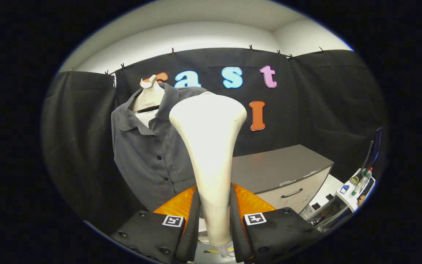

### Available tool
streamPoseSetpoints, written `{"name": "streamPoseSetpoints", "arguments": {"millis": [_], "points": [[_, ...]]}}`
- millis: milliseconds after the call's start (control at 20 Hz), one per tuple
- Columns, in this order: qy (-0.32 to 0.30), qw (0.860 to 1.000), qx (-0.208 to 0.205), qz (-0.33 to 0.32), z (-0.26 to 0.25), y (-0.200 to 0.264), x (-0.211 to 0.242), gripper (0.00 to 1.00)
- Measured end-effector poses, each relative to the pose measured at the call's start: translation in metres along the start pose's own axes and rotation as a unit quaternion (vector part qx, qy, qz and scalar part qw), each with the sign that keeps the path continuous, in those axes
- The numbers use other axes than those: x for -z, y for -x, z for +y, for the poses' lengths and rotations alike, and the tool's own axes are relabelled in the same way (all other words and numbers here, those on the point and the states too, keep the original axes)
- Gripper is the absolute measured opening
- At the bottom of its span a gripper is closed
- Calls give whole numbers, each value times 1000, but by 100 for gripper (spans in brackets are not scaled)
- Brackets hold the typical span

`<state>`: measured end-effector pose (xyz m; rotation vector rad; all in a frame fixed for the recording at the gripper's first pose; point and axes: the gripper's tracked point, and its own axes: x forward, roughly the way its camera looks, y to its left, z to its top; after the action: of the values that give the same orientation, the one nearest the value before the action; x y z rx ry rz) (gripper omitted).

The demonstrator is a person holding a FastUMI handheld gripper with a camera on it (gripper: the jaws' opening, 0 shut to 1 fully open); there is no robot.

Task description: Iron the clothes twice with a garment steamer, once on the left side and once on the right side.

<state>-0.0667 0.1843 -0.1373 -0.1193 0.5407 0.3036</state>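
Gripping the garment steamer (211,154) by its narrow handle, the gripper (214,216) is pressing both fingers against it w/ the wide head standing upright, rising well above the fingertips. Gray shirt (148,146) is hanging on a mannequin form (149,96) beyond & left of the fingers, apart from the steamer head. Gray cabinet (280,172) is sitting ahead-right.

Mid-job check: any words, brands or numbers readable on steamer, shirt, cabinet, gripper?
Cream plastic garment steamer, clamped between the gripper fingers: no text.
Grey button-up shirt: none.
Grey drawer cabinet: none.
Square black-and-white markers on the gripper: patterns, no words.
Small bottles beyond the cabinet: too small to read.
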Motion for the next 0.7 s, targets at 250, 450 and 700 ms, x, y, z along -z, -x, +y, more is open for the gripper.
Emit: {"name": "streamPoseSetpoints", "arguments": {"millis": [250,450,700], "points": [[4,999,8,-32,-6,24,-14,46],[-4,999,19,-27,-17,31,-9,46],[-8,999,31,-19,-28,30,5,46]]}}
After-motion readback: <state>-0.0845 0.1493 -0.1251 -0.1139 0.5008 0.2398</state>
